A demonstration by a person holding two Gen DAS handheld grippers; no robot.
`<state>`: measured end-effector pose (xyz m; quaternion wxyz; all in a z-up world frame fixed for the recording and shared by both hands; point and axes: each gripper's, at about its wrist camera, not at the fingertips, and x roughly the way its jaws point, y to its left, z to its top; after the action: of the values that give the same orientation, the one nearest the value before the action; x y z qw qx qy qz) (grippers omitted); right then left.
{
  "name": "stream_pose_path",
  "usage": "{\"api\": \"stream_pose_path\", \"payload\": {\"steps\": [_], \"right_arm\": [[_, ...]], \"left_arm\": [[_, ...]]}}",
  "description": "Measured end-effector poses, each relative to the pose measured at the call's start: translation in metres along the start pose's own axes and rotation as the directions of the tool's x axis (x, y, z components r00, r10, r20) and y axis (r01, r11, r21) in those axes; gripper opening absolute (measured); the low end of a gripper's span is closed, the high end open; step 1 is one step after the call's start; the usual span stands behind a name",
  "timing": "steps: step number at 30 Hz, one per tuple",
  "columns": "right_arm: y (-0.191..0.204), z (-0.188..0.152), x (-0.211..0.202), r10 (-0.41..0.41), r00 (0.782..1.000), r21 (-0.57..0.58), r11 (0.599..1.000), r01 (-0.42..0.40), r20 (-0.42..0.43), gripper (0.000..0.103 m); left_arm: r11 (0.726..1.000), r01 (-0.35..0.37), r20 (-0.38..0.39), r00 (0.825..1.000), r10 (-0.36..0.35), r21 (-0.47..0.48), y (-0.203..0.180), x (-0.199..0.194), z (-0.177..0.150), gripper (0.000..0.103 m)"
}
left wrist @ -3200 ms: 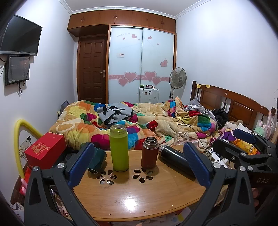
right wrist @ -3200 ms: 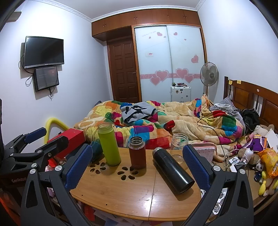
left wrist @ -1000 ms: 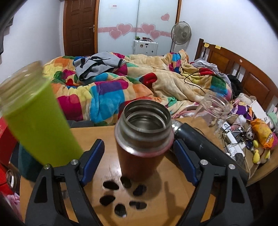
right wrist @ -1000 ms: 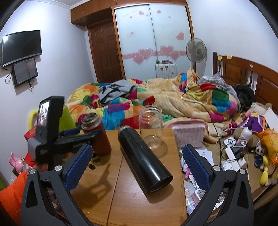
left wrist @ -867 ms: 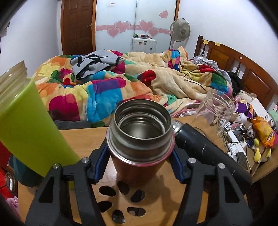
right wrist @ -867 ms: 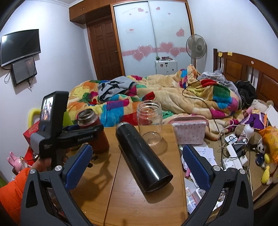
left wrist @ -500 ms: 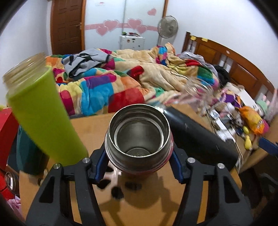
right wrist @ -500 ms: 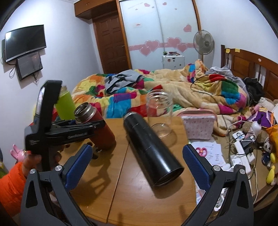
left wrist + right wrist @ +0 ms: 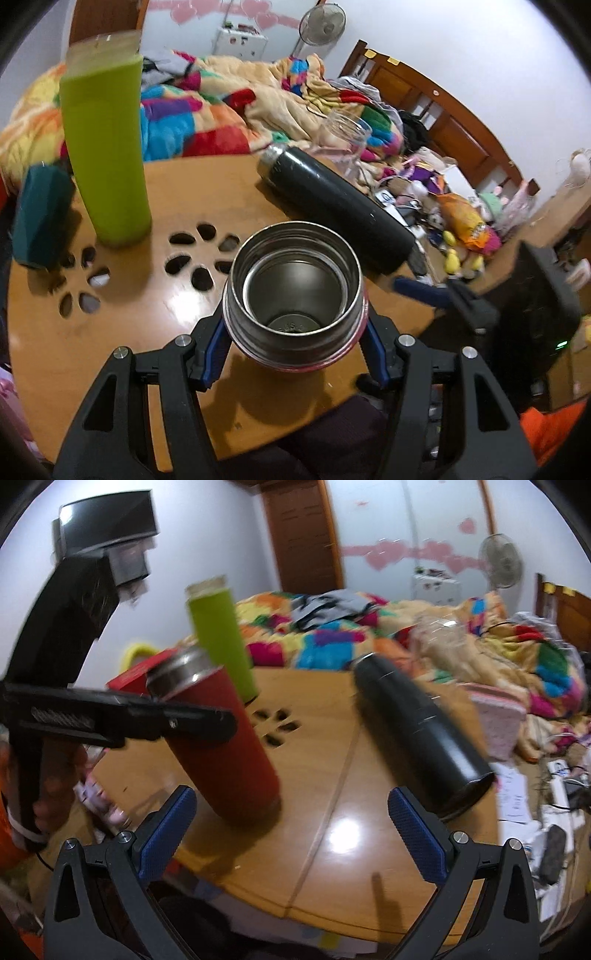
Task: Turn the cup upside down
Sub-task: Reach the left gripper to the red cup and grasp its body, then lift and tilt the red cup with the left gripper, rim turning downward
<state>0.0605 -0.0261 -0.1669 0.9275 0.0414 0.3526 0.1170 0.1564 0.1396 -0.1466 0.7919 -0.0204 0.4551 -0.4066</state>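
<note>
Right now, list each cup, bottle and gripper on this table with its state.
Red cup: open-mouthed, empty, tilted, clamped near its rim.
Left gripper: shut on the red cup.
Right gripper: open, holding nothing.
Green bottle: upright, uncapped.
Black flask: lying on its side.
Glass jar: upright, lidless.

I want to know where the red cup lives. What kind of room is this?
Most likely a bedroom. Behind the wooden table is a bed under a patchwork blanket, with a wooden headboard. A standing fan and a wall TV fit a lived-in home.
</note>
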Motion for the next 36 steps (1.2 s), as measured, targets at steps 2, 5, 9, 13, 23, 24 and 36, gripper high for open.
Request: {"api": "stream_pose_path", "payload": {"steps": [2,5,9,13,23,24,36], "right_arm": [[0.006,-0.001,0.008,0.029,0.999,-0.024,0.999,-0.030,-0.014,0.103],[0.014,-0.001,0.016,0.071,0.997,-0.063,0.995,-0.071,-0.012,0.102],[0.020,0.005,0.031,0.143,0.989,-0.103,0.984,-0.146,-0.033,0.089],[0.027,0.005,0.048,0.178,0.980,-0.130,0.973,-0.189,-0.092,0.067],[0.036,-0.006,0.045,0.159,0.986,-0.166,0.972,-0.165,-0.048,0.060],[0.036,-0.005,0.046,0.159,0.986,-0.165,0.972,-0.165,-0.049,0.060],[0.040,-0.008,0.046,0.155,0.987,-0.167,0.973,-0.161,-0.045,0.059]], "left_arm": [[0.999,0.046,-0.021,0.999,-0.047,-0.028,0.006,-0.002,-0.001,0.061],[0.993,0.097,-0.037,0.994,-0.099,-0.064,0.014,-0.002,-0.002,0.061],[0.980,0.155,-0.038,0.986,-0.161,-0.124,0.027,-0.001,-0.001,0.061],[0.971,0.182,-0.027,0.982,-0.189,-0.154,0.037,-0.001,-0.001,0.061],[0.960,0.125,-0.013,0.991,-0.133,-0.250,0.059,0.014,-0.009,0.072],[0.956,0.124,-0.011,0.991,-0.131,-0.265,0.062,0.015,-0.010,0.073],[0.948,0.034,-0.023,0.999,-0.043,-0.316,0.072,0.022,-0.015,0.082]]}}
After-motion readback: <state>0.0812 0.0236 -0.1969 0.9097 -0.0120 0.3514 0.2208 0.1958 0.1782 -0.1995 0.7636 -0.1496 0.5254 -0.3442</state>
